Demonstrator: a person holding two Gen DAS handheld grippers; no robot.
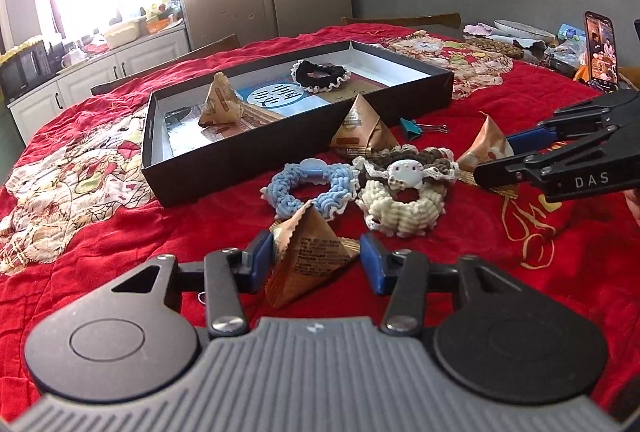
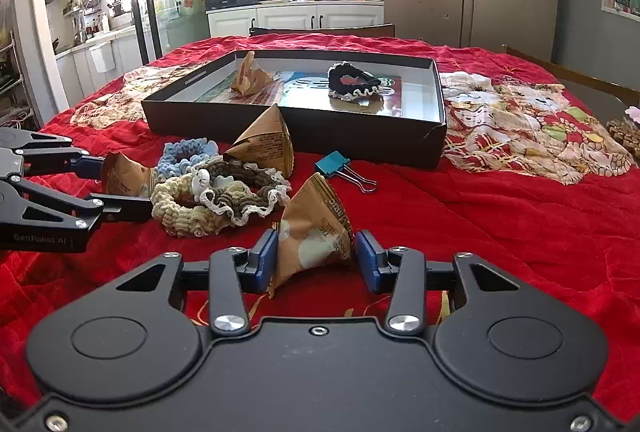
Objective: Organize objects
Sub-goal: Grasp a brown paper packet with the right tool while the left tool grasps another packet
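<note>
Each tongs, left [image 1: 316, 262] and right [image 2: 316, 258], pinches a packet [image 1: 308, 252] [image 2: 314, 236] — box [image 1: 224, 167] holds two items, most left out.

Beside the matt black cardboard box [image 2: 296, 119]: crinkly glossy foil-paper packets [image 2: 312, 236], fuzzy knitted scrunchies [image 2: 216, 203], all on quilted red cloth [image 2: 500, 232].

White letters "DAS" stand on the black arm of the right gripper [image 1: 492, 167]. The left gripper [image 2: 124, 187] carries a faint "GenRobot AI" on its side. Large Chinese characters fill a white oval on the printed sheet [image 1: 276, 97] inside the black box [image 1: 240, 167]; they are hard to read. The brown pyramid packet [image 2: 316, 236] carries upside-down print, partly legible.
</note>
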